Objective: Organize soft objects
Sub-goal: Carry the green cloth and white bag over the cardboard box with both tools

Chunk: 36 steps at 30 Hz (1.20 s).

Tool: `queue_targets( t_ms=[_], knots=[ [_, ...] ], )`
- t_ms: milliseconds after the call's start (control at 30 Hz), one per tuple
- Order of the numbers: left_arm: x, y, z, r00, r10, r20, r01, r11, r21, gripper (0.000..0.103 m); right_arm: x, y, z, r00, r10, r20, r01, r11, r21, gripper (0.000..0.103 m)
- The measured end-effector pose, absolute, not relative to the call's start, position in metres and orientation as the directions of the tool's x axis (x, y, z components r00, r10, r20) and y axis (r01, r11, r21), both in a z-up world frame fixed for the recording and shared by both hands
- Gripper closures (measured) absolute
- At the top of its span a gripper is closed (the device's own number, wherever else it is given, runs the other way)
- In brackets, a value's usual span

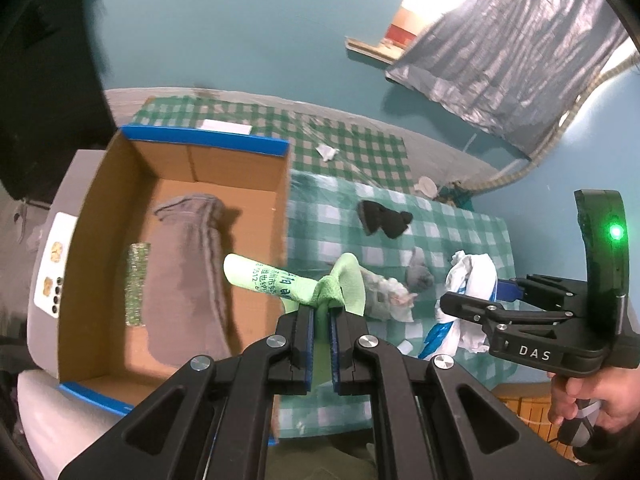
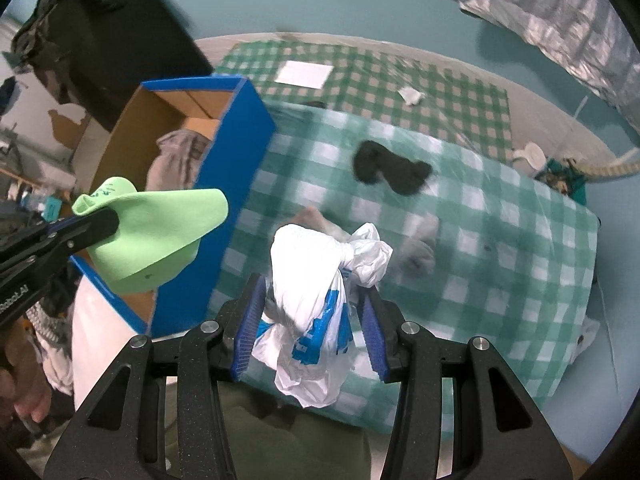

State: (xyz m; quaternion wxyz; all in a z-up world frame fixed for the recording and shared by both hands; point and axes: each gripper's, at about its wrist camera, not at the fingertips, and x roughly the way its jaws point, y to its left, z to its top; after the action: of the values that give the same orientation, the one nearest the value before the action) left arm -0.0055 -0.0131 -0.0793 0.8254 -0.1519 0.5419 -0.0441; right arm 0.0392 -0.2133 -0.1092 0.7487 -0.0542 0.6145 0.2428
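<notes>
My left gripper [image 1: 322, 312] is shut on a light green knotted bag [image 1: 280, 278] and holds it over the right wall of the cardboard box [image 1: 180, 160]. A grey cloth [image 1: 188, 280] lies inside the box. My right gripper [image 2: 310, 312] is shut on a white and blue plastic bag [image 2: 320, 280], held above the checked cloth; it also shows in the left wrist view [image 1: 472, 280]. A black sock [image 1: 384, 220] and a grey and white bundle [image 1: 396, 292] lie on the green checked cloth [image 1: 460, 232]. The green bag also shows in the right wrist view [image 2: 156, 232].
The blue-edged box [image 2: 240, 152] stands left of the checked cloth [image 2: 500, 220]. A white paper sheet [image 2: 304, 74] and a crumpled tissue [image 2: 410, 96] lie on the far checked mat. A silver curtain [image 1: 500, 52] hangs at the back right.
</notes>
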Motion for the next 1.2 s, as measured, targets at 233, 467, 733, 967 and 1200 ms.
queue_targets(
  t_ms=[233,467,733,967,1200],
  knots=[
    [-0.014,0.017,-0.075,0.435,-0.205,-0.877,-0.159,0.941,-0.298,0.097,0.041,-0.180,-0.098,0.126,0.321,-0.938,-0.488,0.844,0.223,0.057],
    [-0.022,0.045,-0.074,0.449,-0.173,-0.876,-0.217,0.931,-0.294,0.097,0.040,-0.148,-0.092,0.116,0.336,-0.935,-0.543,0.809,0.224,0.057],
    [-0.030,0.074,-0.081,0.447,-0.142,-0.883,-0.278,0.916,-0.288,0.097,0.040,-0.106,-0.092,0.101,0.345,-0.933,-0.608,0.764,0.216,0.057],
    [-0.031,0.091,-0.088,0.428,-0.123,-0.895,-0.306,0.913,-0.271,0.097,0.041,-0.072,-0.095,0.083,0.348,-0.934,-0.653,0.727,0.213,0.057],
    [-0.031,0.107,-0.099,0.406,-0.104,-0.908,-0.328,0.910,-0.251,0.097,0.044,-0.047,-0.104,0.066,0.343,-0.937,-0.674,0.707,0.211,0.057]
  ],
)
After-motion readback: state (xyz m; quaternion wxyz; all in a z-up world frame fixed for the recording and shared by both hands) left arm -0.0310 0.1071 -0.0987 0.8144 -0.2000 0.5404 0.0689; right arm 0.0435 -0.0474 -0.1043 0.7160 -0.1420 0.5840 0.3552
